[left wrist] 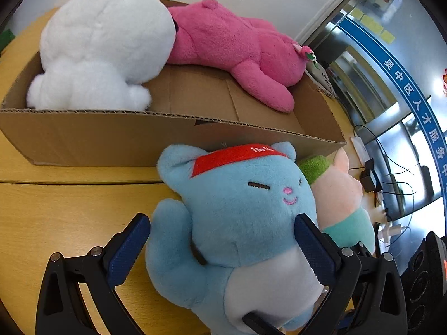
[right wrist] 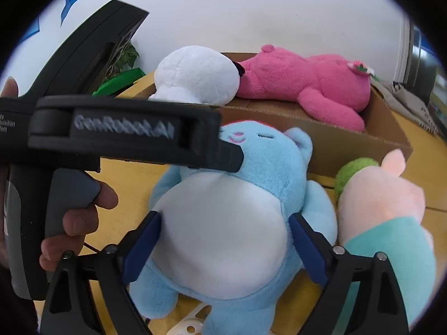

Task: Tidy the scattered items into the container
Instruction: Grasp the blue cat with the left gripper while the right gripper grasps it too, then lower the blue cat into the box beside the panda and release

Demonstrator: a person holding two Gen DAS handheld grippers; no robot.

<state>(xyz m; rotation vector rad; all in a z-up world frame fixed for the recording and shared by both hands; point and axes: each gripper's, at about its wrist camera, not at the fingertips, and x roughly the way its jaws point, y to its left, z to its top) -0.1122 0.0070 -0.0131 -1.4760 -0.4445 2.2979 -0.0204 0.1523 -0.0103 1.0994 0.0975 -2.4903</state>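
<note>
A blue cat plush [left wrist: 237,203] with a red headband and white belly lies on the yellow table in front of the cardboard box [left wrist: 117,136]. My left gripper [left wrist: 223,240] is open around its head and upper body; the right finger [left wrist: 313,245] presses its cheek. My right gripper [right wrist: 223,240] is open and straddles the blue plush's [right wrist: 223,223] white belly, pads touching its sides. A white plush [left wrist: 106,42] and a pink plush [left wrist: 237,47] lie in the box. A peach pig plush [left wrist: 343,192] in a teal shirt lies right of the cat.
The left gripper's body and the hand holding it [right wrist: 83,145] cross the right wrist view. Cables and chargers [left wrist: 374,178] lie at the table's right end. A green plant [right wrist: 123,64] stands behind the box [right wrist: 335,136]. A white plastic piece [right wrist: 190,326] lies under the cat.
</note>
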